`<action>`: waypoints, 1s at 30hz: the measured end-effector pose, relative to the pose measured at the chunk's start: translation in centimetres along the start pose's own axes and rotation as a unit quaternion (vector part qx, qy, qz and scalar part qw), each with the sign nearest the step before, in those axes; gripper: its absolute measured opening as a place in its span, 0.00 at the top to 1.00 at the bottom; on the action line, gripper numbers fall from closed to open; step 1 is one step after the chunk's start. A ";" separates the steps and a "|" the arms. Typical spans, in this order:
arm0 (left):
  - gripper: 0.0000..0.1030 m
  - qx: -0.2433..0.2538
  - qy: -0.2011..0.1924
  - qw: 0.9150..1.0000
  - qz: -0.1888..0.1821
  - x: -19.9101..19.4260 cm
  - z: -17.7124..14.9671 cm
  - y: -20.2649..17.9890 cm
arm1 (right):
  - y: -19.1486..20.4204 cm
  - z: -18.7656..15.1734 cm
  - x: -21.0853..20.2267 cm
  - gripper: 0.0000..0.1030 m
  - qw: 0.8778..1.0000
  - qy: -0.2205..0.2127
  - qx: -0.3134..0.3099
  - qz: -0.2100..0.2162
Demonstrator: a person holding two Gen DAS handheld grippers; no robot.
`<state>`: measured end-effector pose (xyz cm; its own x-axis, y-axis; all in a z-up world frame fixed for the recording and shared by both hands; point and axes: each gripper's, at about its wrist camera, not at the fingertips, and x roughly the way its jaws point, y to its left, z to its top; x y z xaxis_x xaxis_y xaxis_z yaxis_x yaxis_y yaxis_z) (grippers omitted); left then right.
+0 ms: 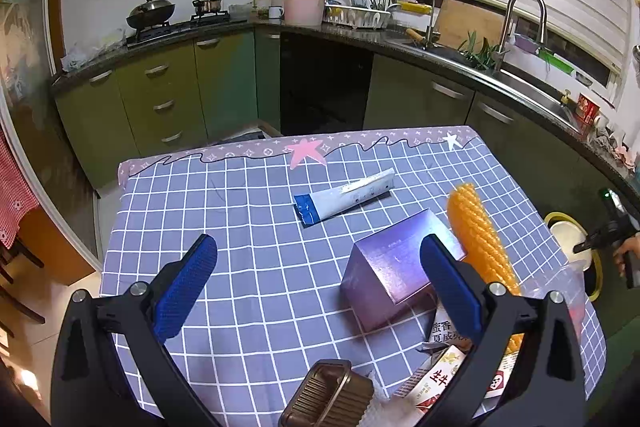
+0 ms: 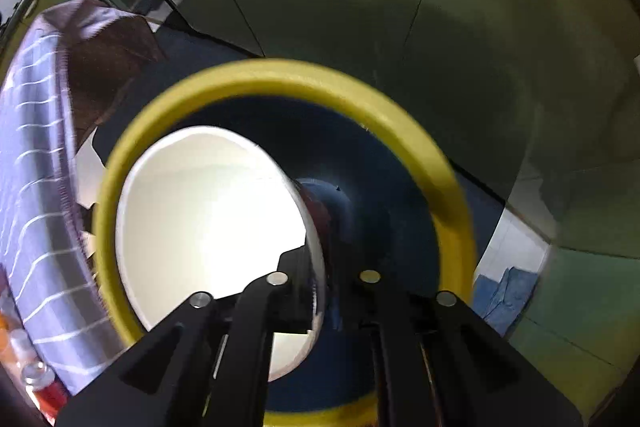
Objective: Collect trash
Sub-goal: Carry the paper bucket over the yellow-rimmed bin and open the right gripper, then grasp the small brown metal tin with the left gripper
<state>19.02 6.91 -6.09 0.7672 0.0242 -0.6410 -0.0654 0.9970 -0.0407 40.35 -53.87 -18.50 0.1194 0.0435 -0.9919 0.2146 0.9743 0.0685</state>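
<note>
My left gripper [image 1: 320, 247] hovers open over the checked tablecloth [image 1: 240, 227], nothing between its blue pads. Just beyond it lie a purple box [image 1: 392, 271], an orange foam net [image 1: 480, 239], a white-and-blue tube [image 1: 344, 197], printed wrappers [image 1: 444, 371] and a brown ribbed tray [image 1: 328, 399]. Beside the table's right edge stands a yellow-rimmed bin [image 2: 280, 75], also in the left wrist view as the bin [image 1: 558, 217]. My right gripper [image 2: 320, 267] points down into it, jaws nearly together on the rim of a white bowl [image 2: 208, 219] that tilts inside the bin.
A hand [image 1: 628, 251] holds the right gripper [image 1: 578, 249] over the bin. Green cabinets, a stove and a sink counter [image 1: 440, 47] ring the table. The cloth's hanging side [image 2: 36, 187] is close to the bin. A blue rag [image 2: 504, 291] lies on the floor.
</note>
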 end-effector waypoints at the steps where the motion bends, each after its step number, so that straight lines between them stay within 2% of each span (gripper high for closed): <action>1: 0.06 0.000 0.002 1.000 0.001 0.1 0.0 0.0 | 0.1 0.3 0.6 0.87 1.000 0.005 0.002 0.000; 2: 0.06 0.000 0.002 1.000 0.001 0.1 0.0 0.0 | 0.4 0.5 0.9 0.79 1.000 0.005 0.003 -0.002; 4: 0.06 0.000 0.004 1.000 0.002 0.3 0.0 0.0 | 1.5 1.1 1.3 0.72 1.000 0.003 0.000 -0.010; 9: 0.06 0.000 0.012 1.000 -0.001 0.2 0.0 -0.1 | 3.2 1.3 -0.3 0.71 1.000 -0.016 -0.015 0.001; 11: 0.06 0.002 0.022 1.000 -0.008 -0.3 -0.1 -0.1 | 3.9 1.1 -1.0 0.66 0.999 -0.024 -0.023 0.008; 16: 0.06 0.034 0.070 0.997 -0.029 -1.6 -1.7 -0.1 | 4.4 -0.4 -1.8 0.66 0.999 -0.026 -0.038 0.023; 18: 0.06 0.050 0.089 0.994 -0.032 -1.9 -2.5 -0.1 | 3.8 -1.7 -1.9 0.66 0.999 -0.027 -0.040 0.025; 20: 0.06 0.068 0.106 0.991 -0.033 -2.2 -3.4 -0.1 | 1.5 -3.0 -2.0 0.66 0.998 -0.028 -0.041 0.028; 27: 0.06 0.123 0.135 0.983 -0.017 -1.3 -5.3 -1.1 | 2.0 -4.1 -2.3 0.66 0.998 -0.028 -0.056 0.032; 29: 0.12 0.130 0.140 0.981 -0.016 -0.6 -5.6 -1.2 | 2.3 -4.4 -2.5 0.66 0.997 -0.028 -0.061 0.034; 30: 0.20 0.131 0.143 0.981 -0.016 -0.3 -5.6 -1.1 | 2.5 -4.4 -2.6 0.66 0.997 -0.028 -0.062 0.035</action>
<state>15.24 5.38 -10.14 0.5532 0.0091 -0.8330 0.1498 0.9825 0.1102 36.30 -50.55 -16.19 0.1849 0.1037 -0.9773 0.0832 0.9892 0.1207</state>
